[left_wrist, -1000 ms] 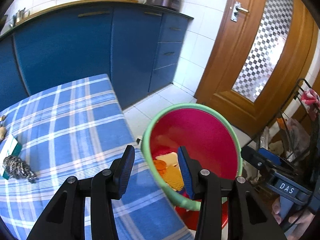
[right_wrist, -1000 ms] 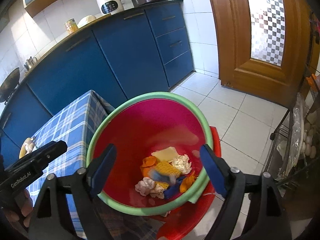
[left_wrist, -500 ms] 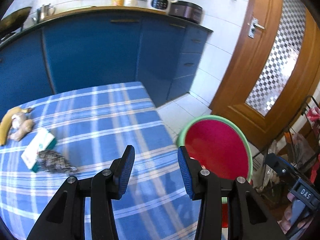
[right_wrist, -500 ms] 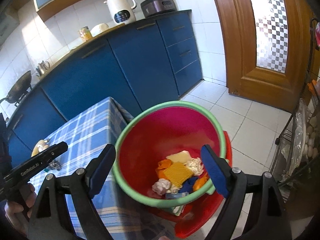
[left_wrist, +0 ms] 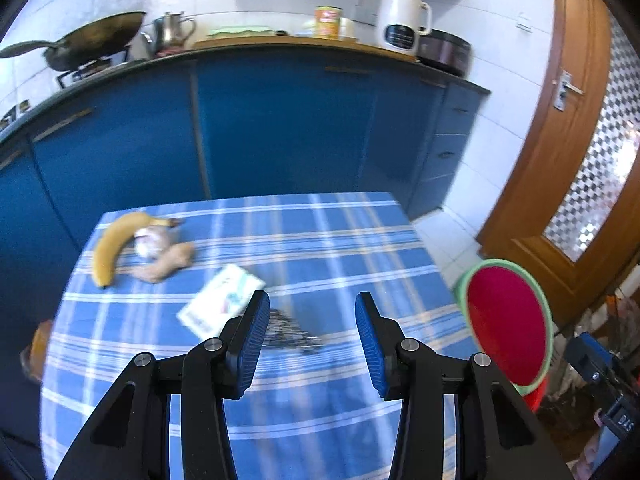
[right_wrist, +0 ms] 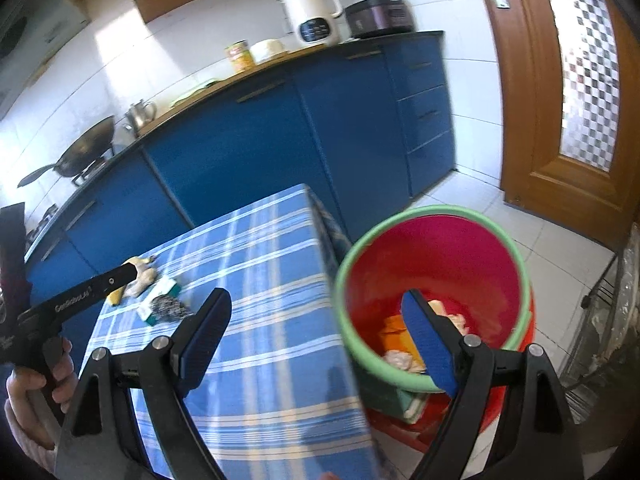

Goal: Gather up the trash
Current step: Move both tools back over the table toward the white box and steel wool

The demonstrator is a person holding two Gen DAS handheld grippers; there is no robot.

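A: Wide bare stretch of checked table (left_wrist: 344, 240) from twelve round to three o'clock, nothing blocking there.

B: Clutter at ten: banana (left_wrist: 110, 246), ginger (left_wrist: 168, 262), a packet (left_wrist: 220, 302), steel scourer (left_wrist: 290, 334) right beside it.

A: Red bin (right_wrist: 432, 240) hugs the table's edge at three, mouth unobstructed.

Bright daylight, glare on the white wall tiles (right_wrist: 120, 60) (fisheye-bent, dark-cornered edges), motion blur throughout.

On the blue plaid-clothed table (left_wrist: 320, 248), a yellow banana (left_wrist: 110, 246) lies far left, a white packet (left_wrist: 220, 300) nearer, what seems a steel scourer (left_wrist: 290, 334) beside it; the red green-rimmed bucket (right_wrist: 432, 280) stands on the floor, right.
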